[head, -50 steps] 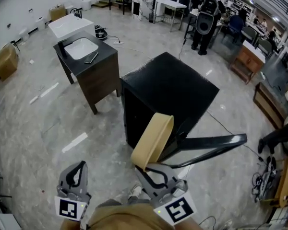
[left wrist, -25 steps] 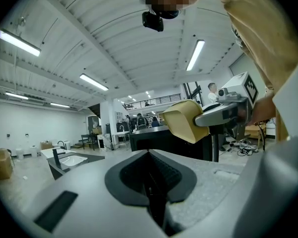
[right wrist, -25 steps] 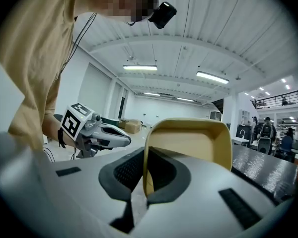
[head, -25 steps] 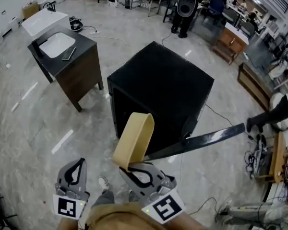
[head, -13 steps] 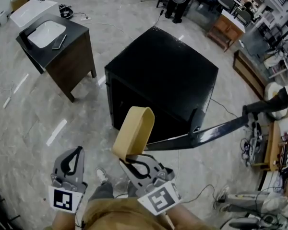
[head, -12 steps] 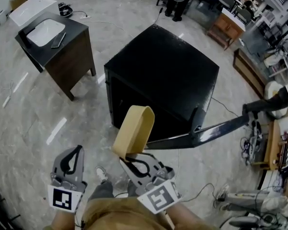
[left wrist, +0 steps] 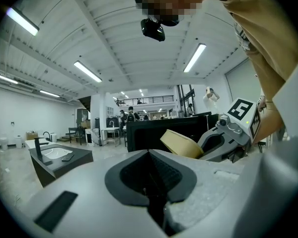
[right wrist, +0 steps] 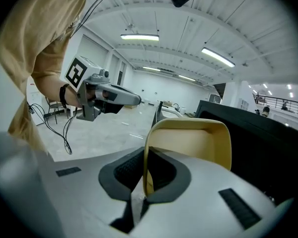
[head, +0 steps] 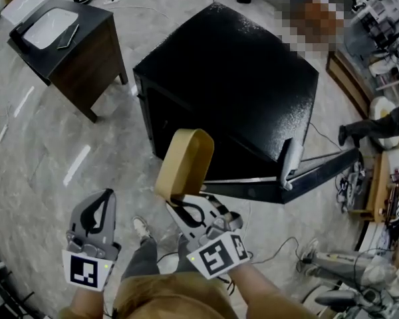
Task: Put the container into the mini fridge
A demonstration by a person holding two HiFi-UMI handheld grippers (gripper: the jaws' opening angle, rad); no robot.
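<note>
Gripping the container [head: 185,161] by its wall with your right hand-held gripper [head: 178,201], left hand-held gripper [head: 101,201] closed and empty, you face the open mini fridge [head: 233,78]; placing it inside remains.

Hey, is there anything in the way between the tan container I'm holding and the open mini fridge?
Nothing visible does. The tan plastic container, clamped by its rim in the right tool, sits just in front of the black mini fridge. The fridge's door is swung out to the right, off the path. The dark interior cannot be made out.

The mini fridge [head: 233,72] gapes unblocked, door [head: 322,170] aside.
</note>
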